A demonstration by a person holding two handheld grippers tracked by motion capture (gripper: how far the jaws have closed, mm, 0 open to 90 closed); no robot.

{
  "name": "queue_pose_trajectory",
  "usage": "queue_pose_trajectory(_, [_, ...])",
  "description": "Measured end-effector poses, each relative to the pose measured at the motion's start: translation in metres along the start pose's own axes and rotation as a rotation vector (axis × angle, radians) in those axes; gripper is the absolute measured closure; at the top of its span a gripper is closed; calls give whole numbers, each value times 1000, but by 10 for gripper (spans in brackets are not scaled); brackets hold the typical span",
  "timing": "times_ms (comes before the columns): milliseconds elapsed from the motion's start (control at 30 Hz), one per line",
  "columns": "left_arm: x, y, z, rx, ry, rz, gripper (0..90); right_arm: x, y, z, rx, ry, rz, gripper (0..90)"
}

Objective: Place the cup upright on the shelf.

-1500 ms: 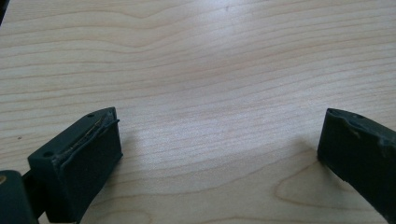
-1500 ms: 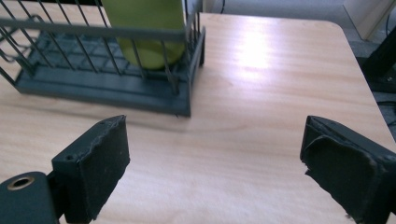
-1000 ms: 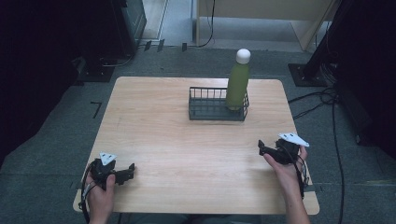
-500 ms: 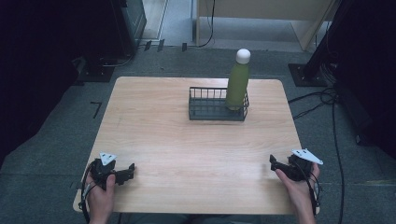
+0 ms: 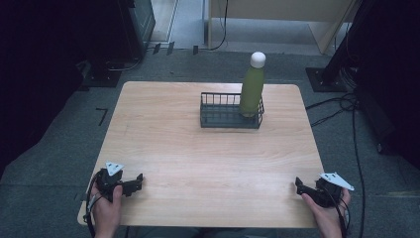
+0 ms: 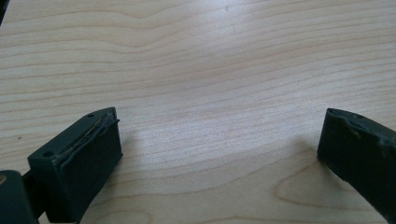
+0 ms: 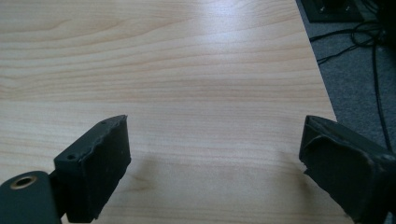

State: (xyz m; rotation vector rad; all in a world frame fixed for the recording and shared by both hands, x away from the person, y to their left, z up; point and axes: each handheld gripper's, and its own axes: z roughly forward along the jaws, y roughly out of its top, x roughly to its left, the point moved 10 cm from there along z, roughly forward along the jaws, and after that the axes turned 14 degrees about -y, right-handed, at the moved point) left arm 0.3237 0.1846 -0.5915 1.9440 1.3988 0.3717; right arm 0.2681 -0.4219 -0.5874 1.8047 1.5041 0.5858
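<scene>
The high view looks forward and down over the whole table (image 5: 208, 158); both gripper views skim its wood closely.

i can't read any text, label, brand or number here. the green bottle (image 5: 251, 90) near the tabletop's far edge looks unmarked.
</scene>
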Motion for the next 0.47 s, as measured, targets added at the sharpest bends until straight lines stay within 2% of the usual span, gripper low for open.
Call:
queue_pose_trajectory(167, [0,0,0,-1,0,0,0,4,-5,3,27,-12,-58,105])
queue_pose_trajectory(467, [0,0,0,-1,0,0,0,5,-6,3,32,-18,-45,104])
